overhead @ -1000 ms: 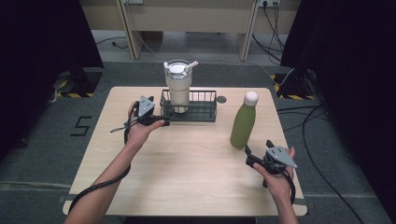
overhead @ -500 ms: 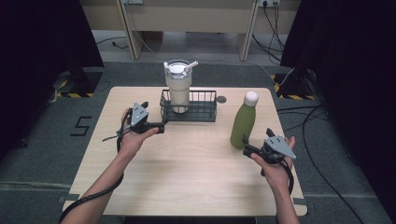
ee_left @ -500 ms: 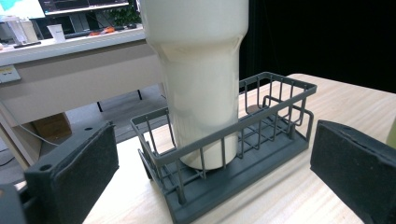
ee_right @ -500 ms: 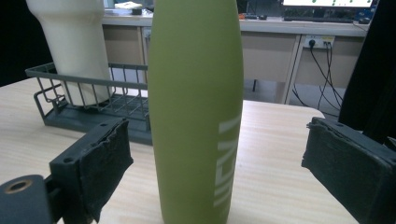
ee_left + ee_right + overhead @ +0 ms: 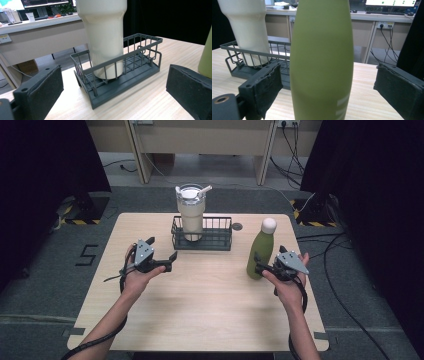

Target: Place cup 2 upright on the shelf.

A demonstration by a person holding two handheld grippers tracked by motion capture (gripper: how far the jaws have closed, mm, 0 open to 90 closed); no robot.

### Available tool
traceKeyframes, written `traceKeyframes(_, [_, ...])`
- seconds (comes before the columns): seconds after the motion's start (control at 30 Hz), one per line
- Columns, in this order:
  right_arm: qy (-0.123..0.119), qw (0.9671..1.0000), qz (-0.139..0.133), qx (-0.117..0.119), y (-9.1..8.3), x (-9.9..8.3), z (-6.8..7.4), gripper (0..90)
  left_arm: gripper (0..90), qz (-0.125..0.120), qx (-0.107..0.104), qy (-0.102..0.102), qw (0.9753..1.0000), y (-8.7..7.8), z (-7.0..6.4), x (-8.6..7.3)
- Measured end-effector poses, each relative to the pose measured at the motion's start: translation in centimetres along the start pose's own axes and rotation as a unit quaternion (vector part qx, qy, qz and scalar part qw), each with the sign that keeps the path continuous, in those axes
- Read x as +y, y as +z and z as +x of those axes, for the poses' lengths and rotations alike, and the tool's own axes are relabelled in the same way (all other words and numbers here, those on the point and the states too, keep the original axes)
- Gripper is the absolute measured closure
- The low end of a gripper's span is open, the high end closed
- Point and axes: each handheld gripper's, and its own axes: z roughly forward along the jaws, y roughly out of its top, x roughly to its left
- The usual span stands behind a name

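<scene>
Green bottle [image 5: 261, 251] with a white cap stands upright on the light wood counter [image 5: 200, 315], right of the dark wire basket [image 5: 202, 234] and apart from it. Right tool [image 5: 260, 266] sits at the bottle's lower body, on the near right side. In the right gripper view the bottle [image 5: 322, 60] rises between the two black jaws, which are spread wide: left pad [image 5: 265, 85] just beside the bottle wall, right pad [image 5: 399, 87] well apart from it. No contact visible on either side.

Left tool [image 5: 167, 260] is held just above the counter, near the basket's front-left corner, pointing toward it; jaws spread, nothing between them. In the left gripper view the basket [image 5: 120, 72] lies ahead of the pads.

Cream tumbler [image 5: 191, 212] with lid and straw stands upright inside the basket's left end.
</scene>
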Motion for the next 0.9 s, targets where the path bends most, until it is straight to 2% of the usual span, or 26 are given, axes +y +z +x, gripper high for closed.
traceKeyframes(0.17, [-0.001,1.0000,0.004,0.003,1.0,0.3,0.2,8.0,0.3,0.000,-0.002,-0.007,1.0000,-0.5,-0.3,-0.6])
traceKeyframes(0.37, [-0.004,0.9999,0.012,0.002,2.1,0.4,0.3,9.4,0.4,0.001,0.003,0.001,1.0000,-1.0,-0.3,-1.0])
traceKeyframes(0.47, [-0.006,0.9999,0.014,0.002,2.6,0.5,0.3,10.3,0.4,0.000,0.004,-0.003,1.0000,-1.2,-0.3,-1.2])
traceKeyframes(0.9, [-0.011,0.9998,0.016,-0.001,3.6,0.5,0.5,16.2,0.4,0.005,0.010,-0.005,0.9999,-1.9,-0.1,-2.0])
